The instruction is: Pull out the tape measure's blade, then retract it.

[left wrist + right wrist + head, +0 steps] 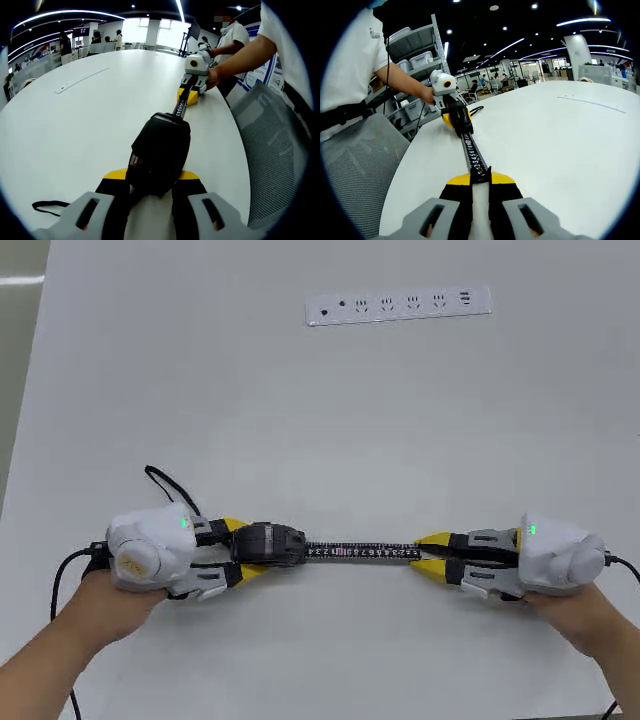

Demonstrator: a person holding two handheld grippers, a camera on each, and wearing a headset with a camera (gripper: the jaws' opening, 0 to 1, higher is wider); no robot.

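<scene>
Now I am clenching the left gripper (243,547) on the black tape measure case (268,544), and the right gripper (432,553) is pinching its blade (360,552) at the end. The numbered blade is running straight between them, left to right, over the white table (300,420); retracting is needing the right one to approach the case.

The tape measure (268,544) is a chunky black case with rounded corners. It sits low on the white table (300,410) near its front edge, clamped across its sides between the left gripper's (243,548) yellow-tipped jaws. Its blade (362,552) is out of the case — a narrow dark strip with pale numerals, running straight and level along the table to the right gripper (428,553), whose jaws pinch its end.
</scene>
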